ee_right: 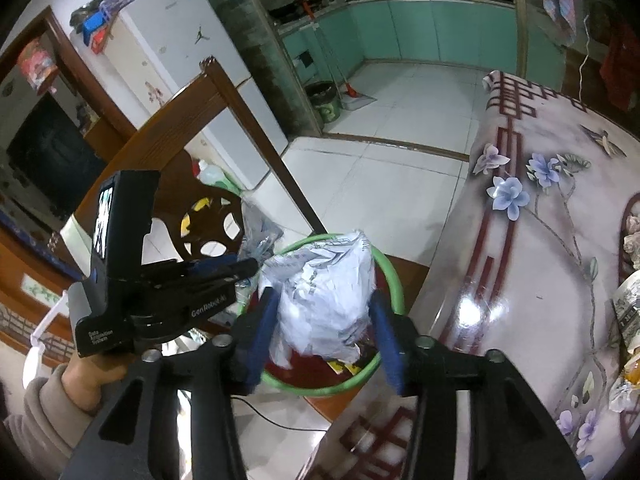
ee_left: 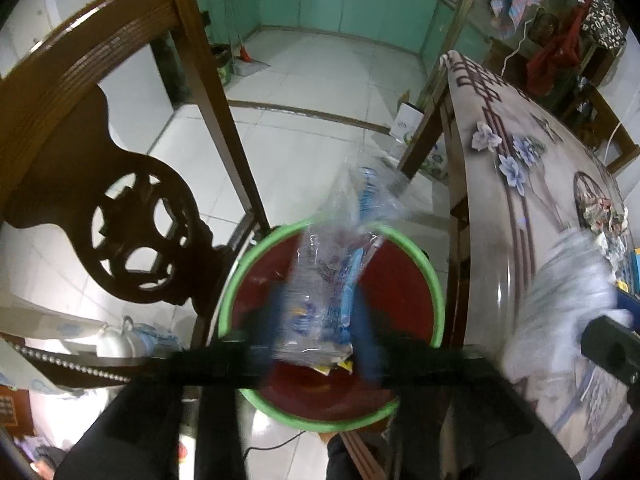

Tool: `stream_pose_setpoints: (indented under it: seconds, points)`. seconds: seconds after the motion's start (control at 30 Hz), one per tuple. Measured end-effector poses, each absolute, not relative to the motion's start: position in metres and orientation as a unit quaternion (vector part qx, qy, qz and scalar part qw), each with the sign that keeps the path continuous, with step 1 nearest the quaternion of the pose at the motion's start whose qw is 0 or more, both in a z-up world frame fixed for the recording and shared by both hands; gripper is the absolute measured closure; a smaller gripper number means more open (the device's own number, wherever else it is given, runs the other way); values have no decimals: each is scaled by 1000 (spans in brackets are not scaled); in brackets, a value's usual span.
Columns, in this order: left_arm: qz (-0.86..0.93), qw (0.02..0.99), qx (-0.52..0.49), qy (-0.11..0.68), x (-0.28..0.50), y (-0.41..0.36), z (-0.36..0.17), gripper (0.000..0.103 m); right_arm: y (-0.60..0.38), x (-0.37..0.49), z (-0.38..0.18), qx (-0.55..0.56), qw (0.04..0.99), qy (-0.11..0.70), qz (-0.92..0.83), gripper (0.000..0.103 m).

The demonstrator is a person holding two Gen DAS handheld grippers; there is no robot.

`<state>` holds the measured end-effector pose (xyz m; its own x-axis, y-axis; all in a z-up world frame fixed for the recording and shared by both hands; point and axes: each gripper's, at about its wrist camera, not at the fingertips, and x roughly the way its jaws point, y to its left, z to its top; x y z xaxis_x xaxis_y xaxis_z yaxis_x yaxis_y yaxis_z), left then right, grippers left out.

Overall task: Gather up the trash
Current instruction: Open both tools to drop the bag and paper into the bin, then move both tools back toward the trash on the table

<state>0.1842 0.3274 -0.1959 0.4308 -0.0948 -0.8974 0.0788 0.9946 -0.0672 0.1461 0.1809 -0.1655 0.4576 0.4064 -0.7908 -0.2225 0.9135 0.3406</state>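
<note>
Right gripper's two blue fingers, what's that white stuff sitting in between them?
A crumpled white paper wad sits between the right gripper fingers, above the green-rimmed bin. The right wrist view shows it best.

Sitting on a chair (ee_right: 168,148) seat, just left of the table (ee_right: 540,280): a basin (ee_right: 394,280). Hanging over the basin: a plastic wrapper (ee_left: 332,280) and, to its right, a crumpled paper wad (ee_right: 324,300). Lying on the table's right side: more litter (ee_right: 628,312).

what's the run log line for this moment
left gripper: wrapper between jaws | right gripper: paper wad between jaws | both over bin
</note>
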Motion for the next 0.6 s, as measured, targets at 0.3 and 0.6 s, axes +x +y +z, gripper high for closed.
stream_pose_setpoints:
  seconds: [0.3, 0.6]
  points:
    - [-53, 854, -4, 517, 180, 324, -181, 46, 169, 140, -159, 108, 854, 479, 174, 46]
    - [-75, 861, -2, 503, 169, 301, -163, 39, 139, 115, -145, 119, 863, 466, 154, 46]
